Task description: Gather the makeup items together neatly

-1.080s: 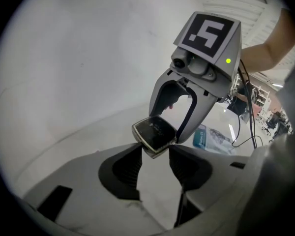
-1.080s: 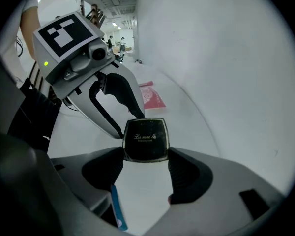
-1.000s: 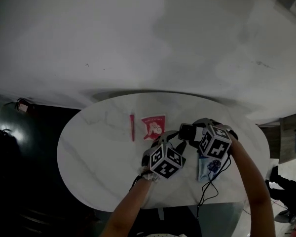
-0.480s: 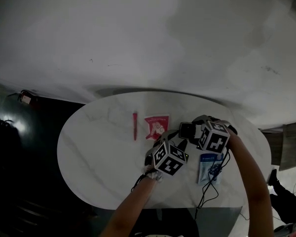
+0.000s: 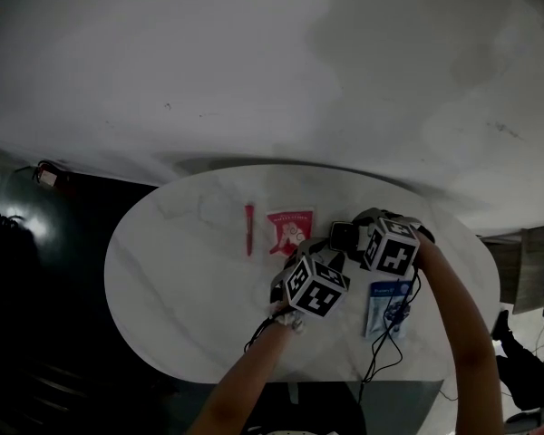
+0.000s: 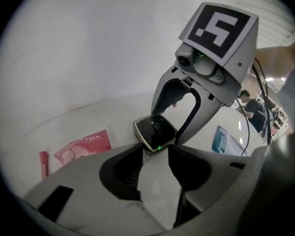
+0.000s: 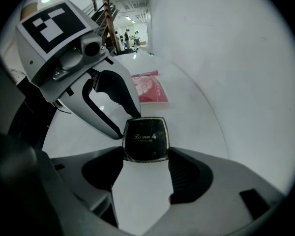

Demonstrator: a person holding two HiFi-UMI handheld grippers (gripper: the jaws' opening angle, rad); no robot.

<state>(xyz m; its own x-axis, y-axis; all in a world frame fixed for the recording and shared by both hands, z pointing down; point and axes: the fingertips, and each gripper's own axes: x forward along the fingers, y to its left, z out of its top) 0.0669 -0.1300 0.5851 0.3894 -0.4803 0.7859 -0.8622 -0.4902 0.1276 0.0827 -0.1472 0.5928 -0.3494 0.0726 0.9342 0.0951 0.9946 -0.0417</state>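
Jaws of the right gripper (image 7: 146,154) clamp the black compact (image 7: 146,137) by its sides over the white marble table (image 5: 181,270). The left gripper (image 6: 155,152), its jaws just narrowed but still apart, frames the compact's near corner without pressing it. A red sachet (image 5: 289,229), red pencil (image 5: 249,228) and blue packet (image 5: 385,302) lie nearby, below a plain white wall (image 5: 254,62).
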